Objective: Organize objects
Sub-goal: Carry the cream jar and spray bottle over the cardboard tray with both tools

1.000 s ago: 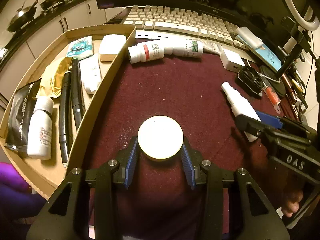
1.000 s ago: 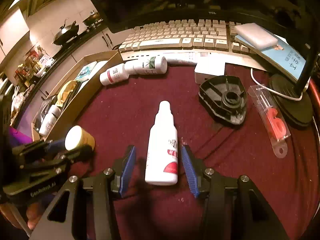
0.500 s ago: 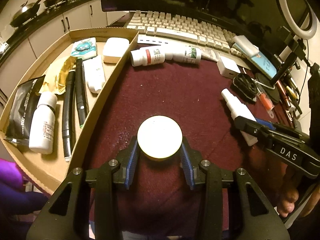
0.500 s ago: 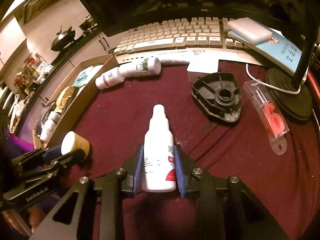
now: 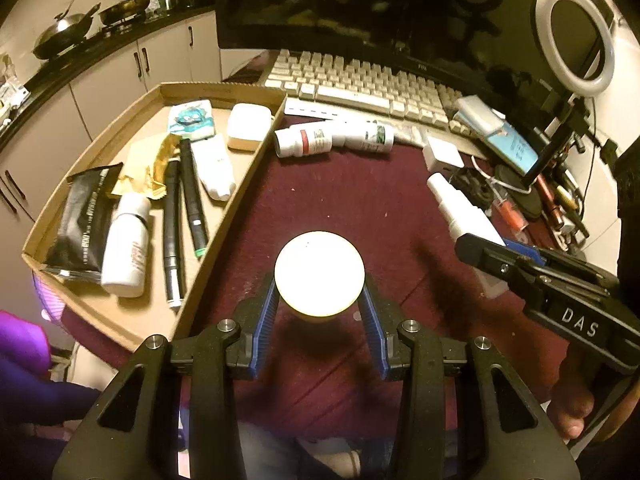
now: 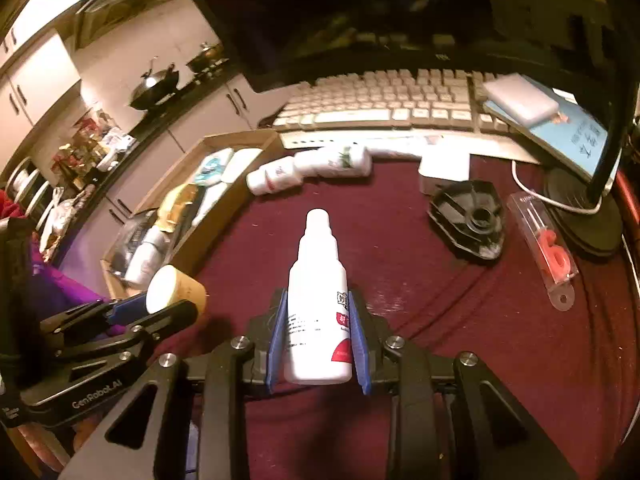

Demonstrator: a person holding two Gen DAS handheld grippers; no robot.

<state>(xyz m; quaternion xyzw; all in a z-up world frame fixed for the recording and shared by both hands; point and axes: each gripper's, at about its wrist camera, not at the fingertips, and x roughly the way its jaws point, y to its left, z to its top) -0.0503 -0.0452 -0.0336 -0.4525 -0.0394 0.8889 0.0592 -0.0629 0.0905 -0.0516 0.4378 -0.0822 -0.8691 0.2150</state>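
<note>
My left gripper [image 5: 319, 304] is shut on a small round jar with a white lid [image 5: 319, 273], lifted above the dark red cloth; from the right wrist view the same jar [image 6: 172, 288] shows a tan body. My right gripper [image 6: 318, 328] is shut on a white spray bottle with a red label [image 6: 320, 304], nozzle pointing away, also raised off the cloth. That bottle [image 5: 460, 208] appears at the right of the left wrist view. A cardboard tray [image 5: 132, 120] at the left holds bottles, pens and packets.
Two white pill bottles [image 5: 332, 138] lie by the keyboard [image 5: 360, 84]. A white charger [image 6: 444, 168], a black plastic part [image 6: 468, 220] and a packaged red item [image 6: 548, 248] sit at right. A ring light [image 5: 572, 40] and monitor stand behind.
My right gripper closed on the spray bottle and lifted it. My left gripper rose with the jar; the cloth and tray look farther below in both views.
</note>
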